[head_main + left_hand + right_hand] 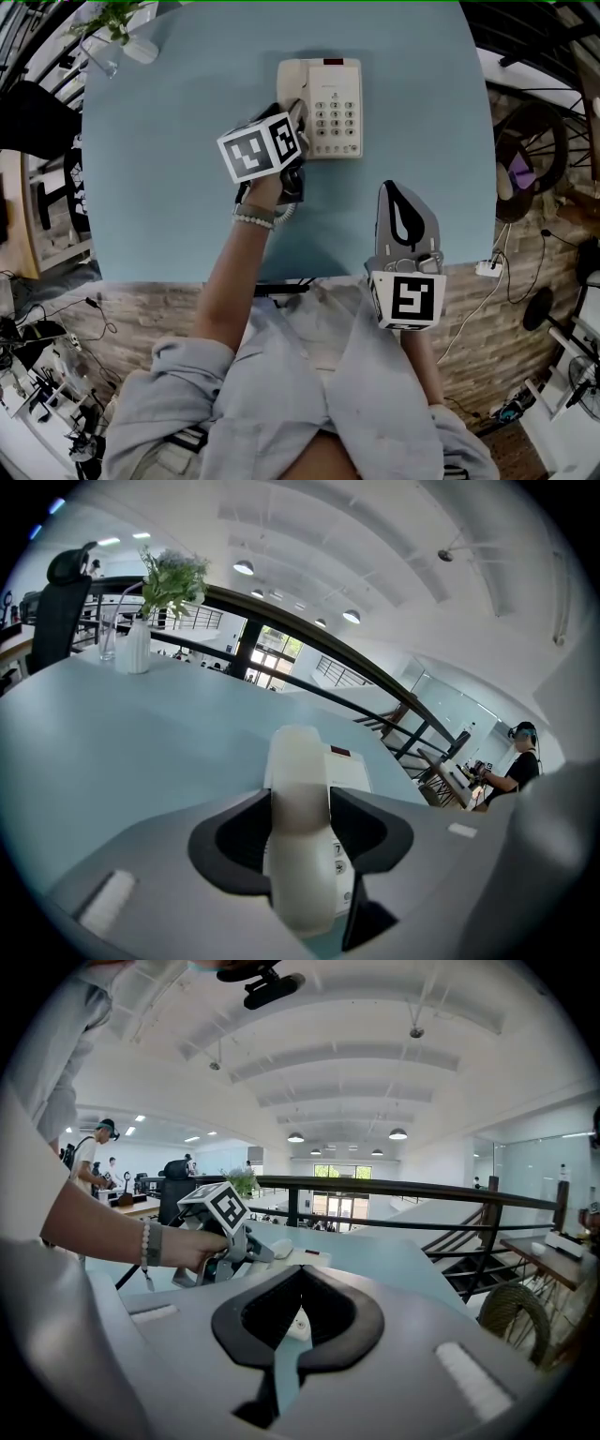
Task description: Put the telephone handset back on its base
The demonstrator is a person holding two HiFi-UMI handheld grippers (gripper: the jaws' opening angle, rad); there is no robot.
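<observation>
**Q:** Start at the left. Why is the left gripper [298, 120] placed there?

**A:** It pinches the handset [300, 855] across the middle, one jaw pressed on each flank. A mid-body grip probably keeps both ends level for seating. The handset lies lengthwise over the left part of the base [336, 112]. Whether it already touches the cradle cannot be determined

**Q:** Why does the base sit as it does?

**A:** It lies flat on the table [169, 141] with the keypad up. The cradle therefore faces upward and accepts the handset from above

**Q:** And the right gripper [405, 217]?

**A:** It is at the near table edge, well apart from the base, with its jaws pressed together on nothing. Judgement: one gripper suffices for this step, so the right one is placed clear of the left arm's path
</observation>
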